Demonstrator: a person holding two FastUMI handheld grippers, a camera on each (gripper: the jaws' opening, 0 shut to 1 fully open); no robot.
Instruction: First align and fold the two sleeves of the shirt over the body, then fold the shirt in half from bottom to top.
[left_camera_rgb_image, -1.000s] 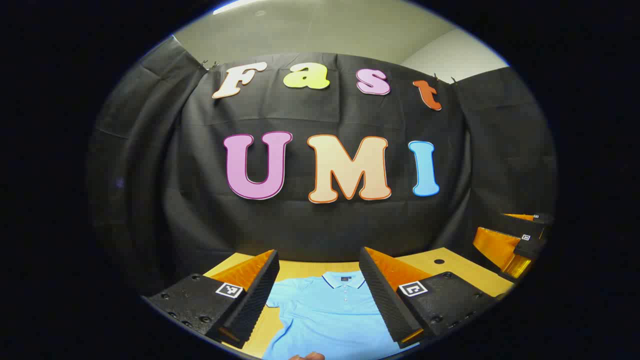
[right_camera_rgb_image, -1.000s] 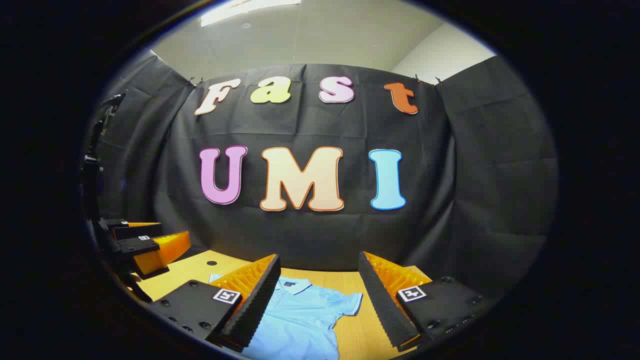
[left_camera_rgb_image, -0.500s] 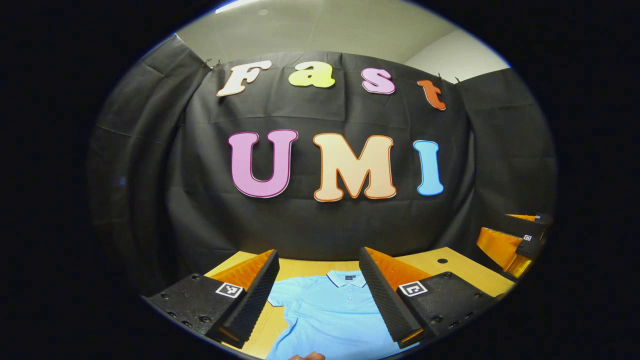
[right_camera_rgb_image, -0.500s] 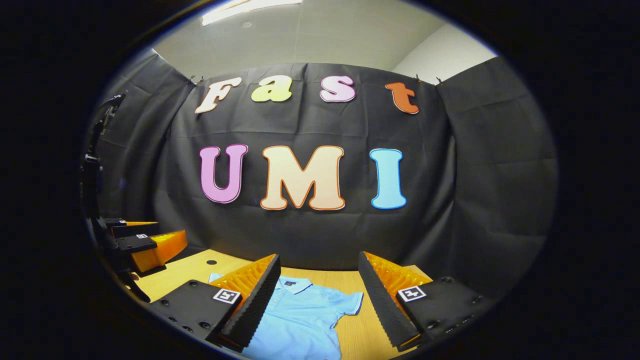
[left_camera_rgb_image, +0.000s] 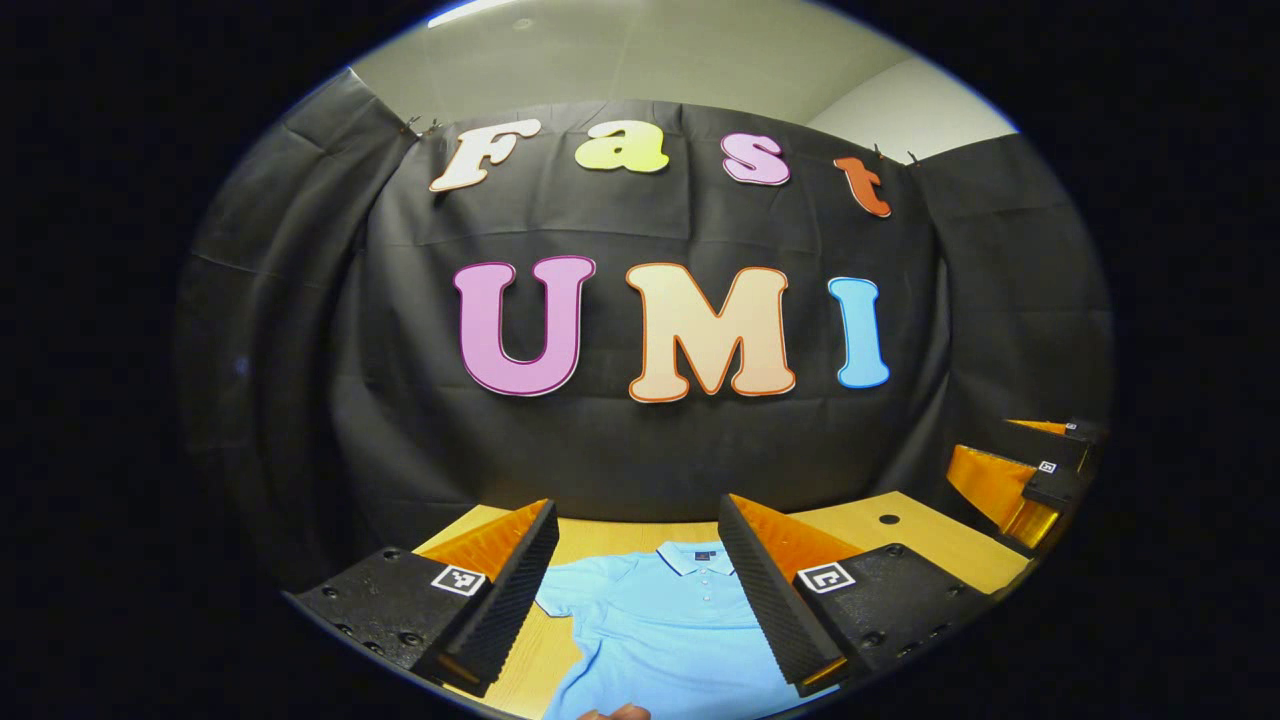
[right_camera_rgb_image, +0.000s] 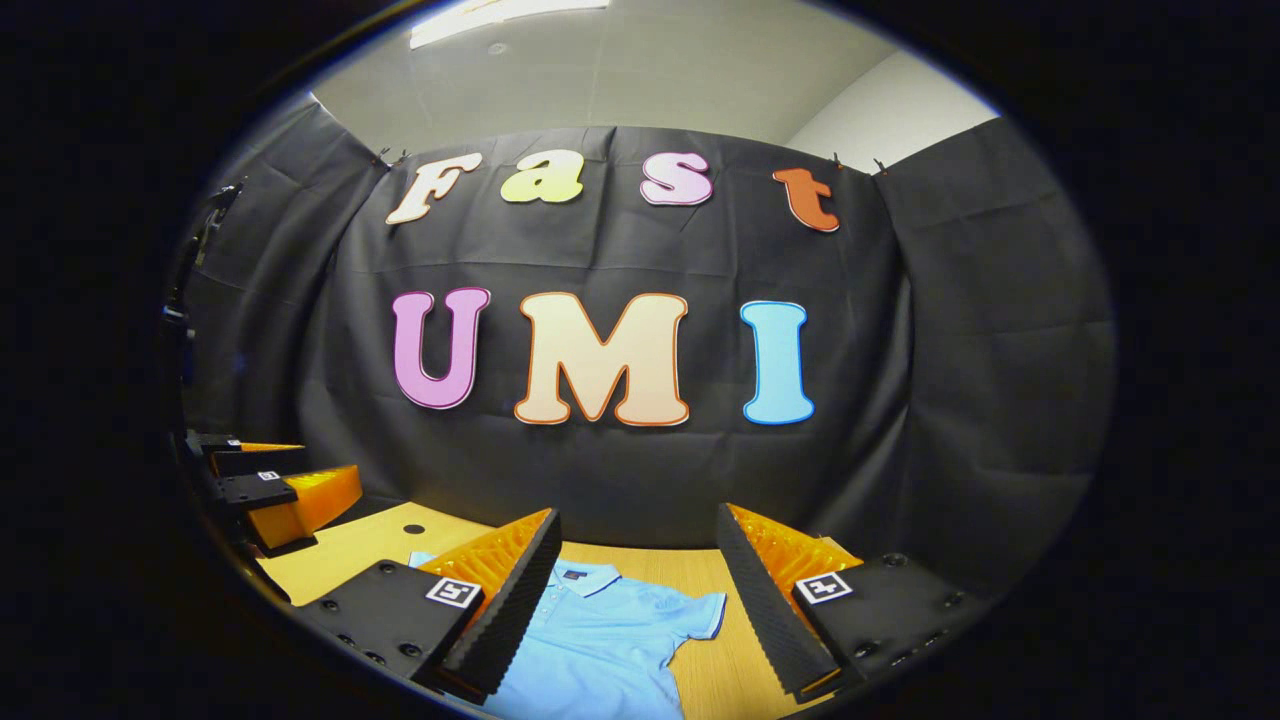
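One light blue short-sleeved polo shirt (left_camera_rgb_image: 660, 625) lies flat on one light wooden desk (left_camera_rgb_image: 930, 550), its collar (left_camera_rgb_image: 697, 556) pointing toward the black cloth wall (left_camera_rgb_image: 640, 440) at the back. Both of its sleeves are spread out to the sides — in the left gripper view one sleeve (left_camera_rgb_image: 570, 590) shows beside the gripper's own finger, and in the right gripper view the shirt (right_camera_rgb_image: 600, 650) shows its other sleeve (right_camera_rgb_image: 700, 612) lying out on the bare desk (right_camera_rgb_image: 720, 665). Three small buttons run down from the collar in the left gripper view.

The left gripper (left_camera_rgb_image: 638, 580) hangs above the shirt with its two fingers (left_camera_rgb_image: 500, 610) spread wide apart, holding nothing; the shirt's chest and collar show in the gap between them. The right gripper (right_camera_rgb_image: 638, 590) is likewise released, its two fingers (right_camera_rgb_image: 765, 620) well apart over the shirt's collar side and the desk, touching neither.

Each gripper also shows off to the side in the other's view: the right gripper (left_camera_rgb_image: 1020, 480) at the far right edge of the left gripper view, above the desk's corner, and the left gripper (right_camera_rgb_image: 270, 490) at the left edge of the right gripper view. One small dark round hole (left_camera_rgb_image: 889, 519) sits in the desk near that corner. At the very bottom of the left gripper view a bit of a person's hand (left_camera_rgb_image: 615, 712) peeks in — just over the shirt's lower part.
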